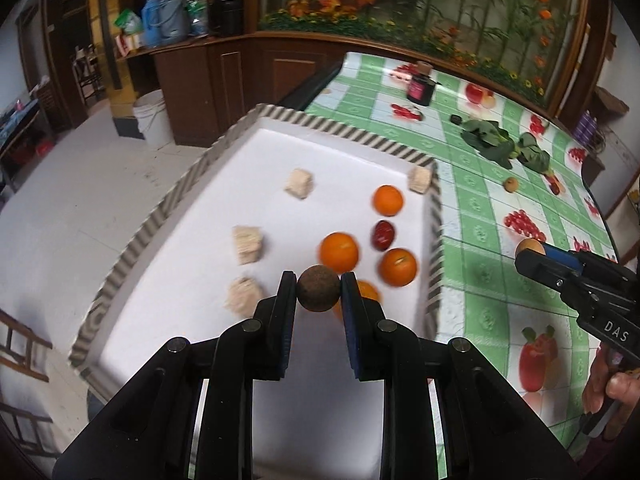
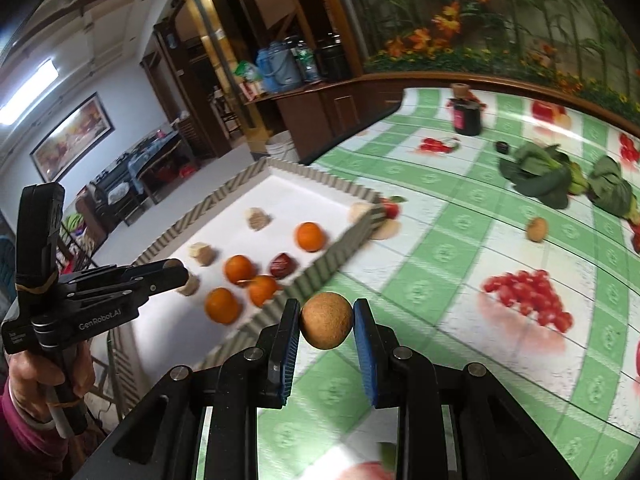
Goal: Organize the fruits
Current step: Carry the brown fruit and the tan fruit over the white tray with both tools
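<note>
My left gripper (image 1: 318, 294) is shut on a small dark brown round fruit (image 1: 318, 294) and holds it above the white tray (image 1: 280, 148) with the striped rim. In the tray lie several oranges (image 1: 339, 251), a dark red fruit (image 1: 383, 234) and several pale cake pieces (image 1: 248, 244). My right gripper (image 2: 326, 320) is shut on a tan round fruit (image 2: 326, 315) above the green checked tablecloth (image 2: 440, 248), just right of the tray (image 2: 320, 276). The right gripper also shows in the left wrist view (image 1: 532, 254), and the left gripper in the right wrist view (image 2: 176, 274). One more tan fruit (image 2: 537, 229) lies on the cloth.
Leafy greens (image 1: 500, 144) lie at the far side of the table, with a dark jar (image 1: 420, 88) and a small black object (image 1: 456, 119) behind them. A white bucket (image 1: 152, 120) stands on the floor beyond the tray. Wooden cabinets line the back.
</note>
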